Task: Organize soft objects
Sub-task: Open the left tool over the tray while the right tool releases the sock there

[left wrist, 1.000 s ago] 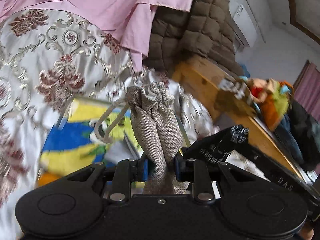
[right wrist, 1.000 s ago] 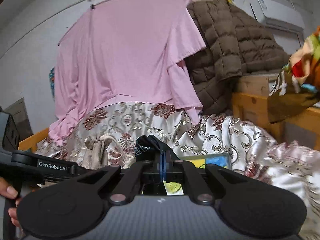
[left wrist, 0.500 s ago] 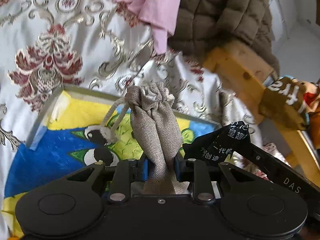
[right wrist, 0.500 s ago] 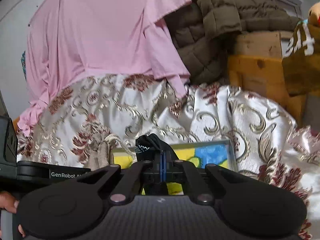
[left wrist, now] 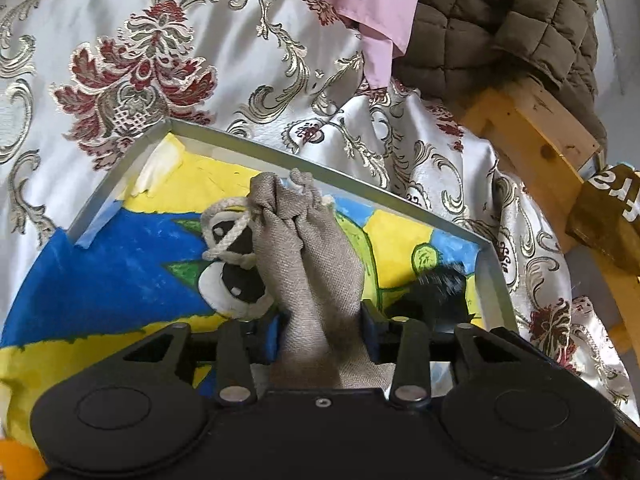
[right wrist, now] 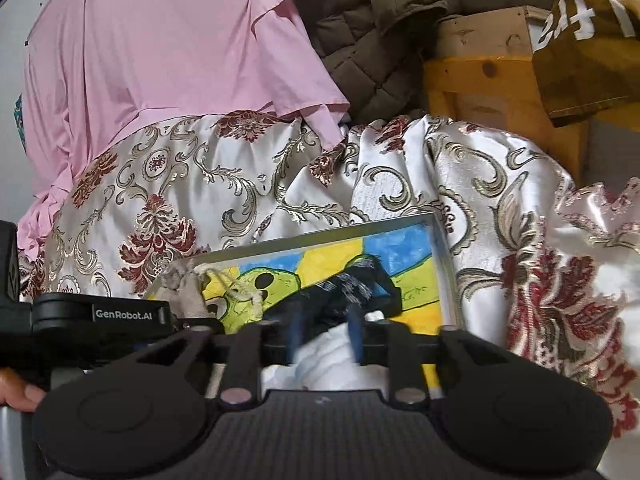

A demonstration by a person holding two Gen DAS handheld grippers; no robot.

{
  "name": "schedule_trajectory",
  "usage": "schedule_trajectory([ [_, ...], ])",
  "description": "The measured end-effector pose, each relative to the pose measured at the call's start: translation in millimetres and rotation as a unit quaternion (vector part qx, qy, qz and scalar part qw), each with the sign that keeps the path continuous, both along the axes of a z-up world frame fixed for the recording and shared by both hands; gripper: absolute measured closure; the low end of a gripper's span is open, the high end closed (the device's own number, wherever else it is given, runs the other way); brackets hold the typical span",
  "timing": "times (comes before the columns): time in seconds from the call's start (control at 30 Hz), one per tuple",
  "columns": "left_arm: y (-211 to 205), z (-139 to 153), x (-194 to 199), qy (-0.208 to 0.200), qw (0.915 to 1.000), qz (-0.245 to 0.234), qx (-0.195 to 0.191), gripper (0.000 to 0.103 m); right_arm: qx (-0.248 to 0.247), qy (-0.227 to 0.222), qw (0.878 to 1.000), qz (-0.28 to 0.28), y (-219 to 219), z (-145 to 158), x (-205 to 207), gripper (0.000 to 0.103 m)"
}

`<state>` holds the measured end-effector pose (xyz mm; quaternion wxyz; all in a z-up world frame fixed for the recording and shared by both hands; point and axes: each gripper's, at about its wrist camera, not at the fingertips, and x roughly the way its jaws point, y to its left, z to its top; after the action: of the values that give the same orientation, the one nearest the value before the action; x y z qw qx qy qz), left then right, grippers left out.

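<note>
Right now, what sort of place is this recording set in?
Probably a lived-in room at home, used for storage: a pink garment and quilted brown jacket hang over a brocade cloth, beside a rough wooden frame.

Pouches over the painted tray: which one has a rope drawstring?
The beige woven burlap pouch between the left gripper's fingers; a pale looped cord hangs from its gathered neck. The black printed fabric pouch at the right gripper shows none.

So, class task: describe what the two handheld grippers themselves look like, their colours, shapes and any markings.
Both are matte black. The left gripper has two round discs on its body, silver screws on angular linkage bars, and blue pads on its fingers. The right gripper matches, with a ribbed top. In the right wrist view, the left one's side reads GenRobot.AI in white.
</note>
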<state>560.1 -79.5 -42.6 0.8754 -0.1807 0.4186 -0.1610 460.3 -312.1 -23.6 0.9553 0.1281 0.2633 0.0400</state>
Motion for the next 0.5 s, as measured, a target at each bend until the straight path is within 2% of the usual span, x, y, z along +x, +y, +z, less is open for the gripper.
schedule_trajectory([
  [0.23, 2, 20, -30, -0.033, 0.9992, 0.006, 0.021, 0.035, -0.007, -0.025, 1.000, -0.008, -7, 24, -31, 0.033],
  [0.3, 4, 29, -40, -0.045, 0.9987, 0.005, 0.022, 0.030, -0.006, -0.034, 0.999, -0.009, -9, 34, -42, 0.025],
  [0.5, 10, 63, -79, -0.077, 0.9970, 0.004, 0.011, 0.023, -0.010, -0.060, 0.998, -0.010, -7, 66, -85, 0.014],
])
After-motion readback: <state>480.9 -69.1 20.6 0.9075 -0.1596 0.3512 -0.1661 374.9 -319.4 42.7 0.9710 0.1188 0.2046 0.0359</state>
